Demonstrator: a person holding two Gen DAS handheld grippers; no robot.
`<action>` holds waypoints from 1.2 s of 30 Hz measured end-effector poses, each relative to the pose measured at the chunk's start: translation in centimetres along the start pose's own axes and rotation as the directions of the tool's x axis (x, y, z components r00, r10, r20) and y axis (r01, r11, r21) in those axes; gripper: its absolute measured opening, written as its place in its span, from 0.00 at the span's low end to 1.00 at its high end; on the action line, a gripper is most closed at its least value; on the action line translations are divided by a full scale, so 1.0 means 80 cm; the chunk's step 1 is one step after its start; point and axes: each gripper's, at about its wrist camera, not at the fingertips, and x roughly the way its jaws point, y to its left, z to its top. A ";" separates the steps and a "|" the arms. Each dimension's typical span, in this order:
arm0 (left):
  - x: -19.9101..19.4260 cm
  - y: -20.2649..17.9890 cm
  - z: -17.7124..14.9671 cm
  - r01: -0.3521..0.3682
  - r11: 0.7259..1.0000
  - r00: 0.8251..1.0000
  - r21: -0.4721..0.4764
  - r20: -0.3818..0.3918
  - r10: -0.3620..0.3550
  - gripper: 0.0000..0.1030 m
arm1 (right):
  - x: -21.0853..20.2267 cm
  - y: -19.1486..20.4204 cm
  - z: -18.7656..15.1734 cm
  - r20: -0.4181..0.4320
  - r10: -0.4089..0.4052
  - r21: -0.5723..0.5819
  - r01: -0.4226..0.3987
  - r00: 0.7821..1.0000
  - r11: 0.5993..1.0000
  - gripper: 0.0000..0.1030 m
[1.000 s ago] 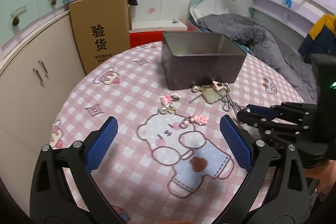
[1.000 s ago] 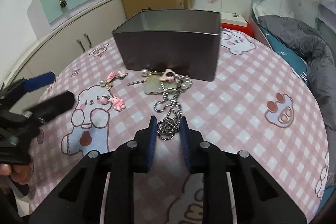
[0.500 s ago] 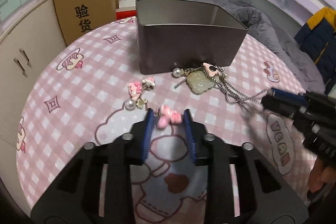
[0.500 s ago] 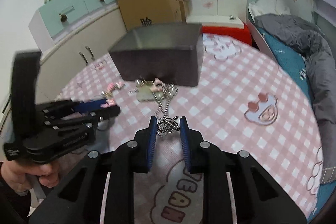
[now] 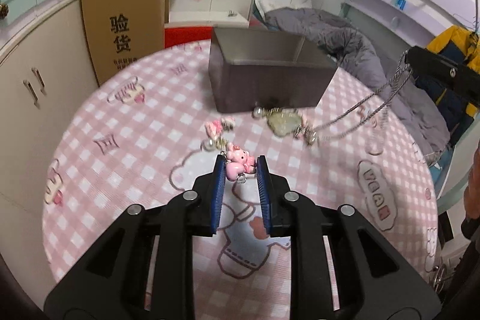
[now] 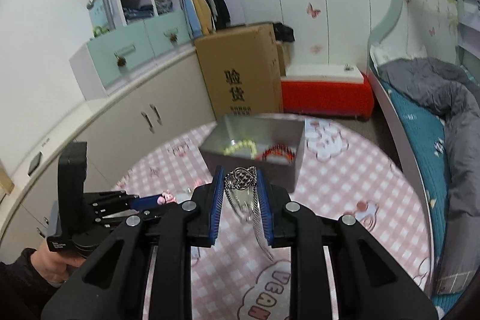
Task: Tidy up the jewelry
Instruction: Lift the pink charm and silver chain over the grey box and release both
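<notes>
Silver chain necklace [image 6: 241, 185], clamped in the right gripper [image 6: 240, 194], is trailing toward the jewelry pile [image 5: 282, 120] ahead of the left gripper [image 5: 240, 170] and risking a snag. Left gripper is pinching the pink charm [image 5: 238, 164] at the tips; it may be slipping before the tin box [image 5: 267, 80].

dim indoor light, motion blur, fisheye warping

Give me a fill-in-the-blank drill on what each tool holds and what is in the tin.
1. The left tool is shut on a ____ charm.
2. The right tool grips a silver ____ whose chain hangs down.
3. The grey tin already holds a yellow-green bead string and a ____ one.

Missing: pink; pendant; red
</notes>
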 end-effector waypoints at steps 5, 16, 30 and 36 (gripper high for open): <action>-0.022 -0.004 0.017 0.013 1.000 0.999 0.016 0.051 -0.014 0.20 | -0.021 0.002 0.026 0.051 0.036 -0.009 -0.035 0.998 0.999 0.20; -0.059 -0.015 0.098 0.028 0.997 0.981 0.073 0.190 -0.041 0.20 | -0.049 0.017 0.104 0.183 0.054 -0.091 -0.038 0.982 0.995 0.20; -0.031 -0.023 0.187 0.083 0.994 0.976 0.077 0.196 -0.097 0.20 | -0.016 0.000 0.170 0.214 0.086 -0.086 -0.069 0.973 0.994 0.20; 0.006 -0.022 0.194 0.085 0.994 0.986 0.064 0.140 -0.093 0.22 | 0.040 -0.026 0.152 0.116 0.071 -0.010 -0.071 0.991 0.997 0.27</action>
